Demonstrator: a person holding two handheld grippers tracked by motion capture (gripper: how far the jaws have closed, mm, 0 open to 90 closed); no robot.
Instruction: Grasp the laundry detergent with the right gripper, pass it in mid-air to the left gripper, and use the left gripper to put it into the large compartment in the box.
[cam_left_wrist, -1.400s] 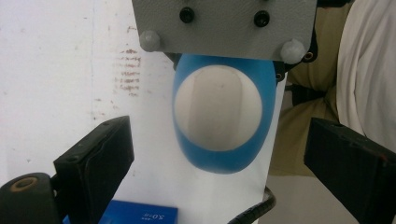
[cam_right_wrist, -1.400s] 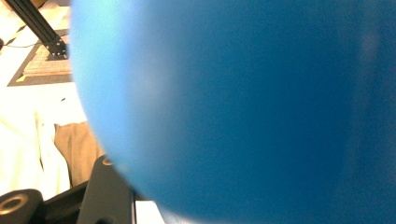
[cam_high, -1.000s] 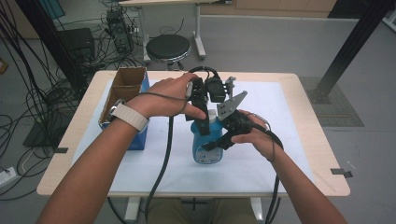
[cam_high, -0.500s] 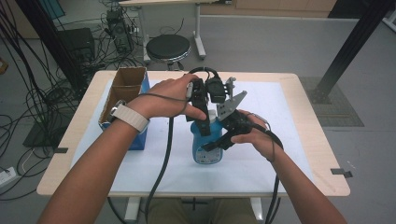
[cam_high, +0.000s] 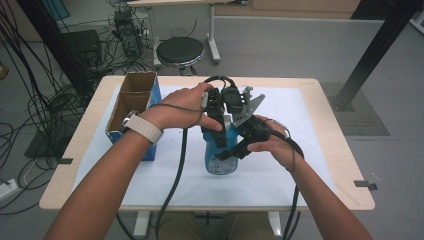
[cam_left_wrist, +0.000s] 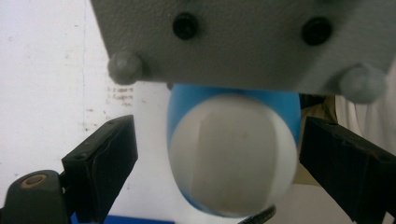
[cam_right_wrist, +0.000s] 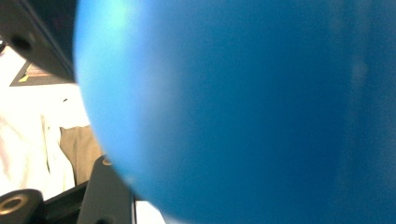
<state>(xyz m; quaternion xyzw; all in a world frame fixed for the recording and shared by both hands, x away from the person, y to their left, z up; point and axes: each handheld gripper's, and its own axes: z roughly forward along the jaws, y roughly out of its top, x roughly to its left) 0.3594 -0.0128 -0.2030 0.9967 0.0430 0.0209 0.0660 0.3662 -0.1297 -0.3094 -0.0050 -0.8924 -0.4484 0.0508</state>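
Note:
A blue bottle (cam_high: 220, 160) with a white cap (cam_left_wrist: 233, 158) stands upright on the white mat in the middle of the table. My right gripper (cam_high: 235, 147) comes in from the right and is shut on the bottle's body; in the right gripper view the blue bottle (cam_right_wrist: 243, 112) sits right in front of the camera. My left gripper (cam_high: 219, 120) points down over the bottle's top. Its jaws have just been closing, and the cap sits between the pads (cam_left_wrist: 105, 158) with a gap on each side.
An open cardboard box (cam_high: 132, 107) with a blue side stands at the table's left. The white mat (cam_high: 310, 150) covers most of the tabletop. A grey bolted plate (cam_left_wrist: 243, 42) crosses the top of the left gripper view. A round stool (cam_high: 180, 50) stands beyond the far edge.

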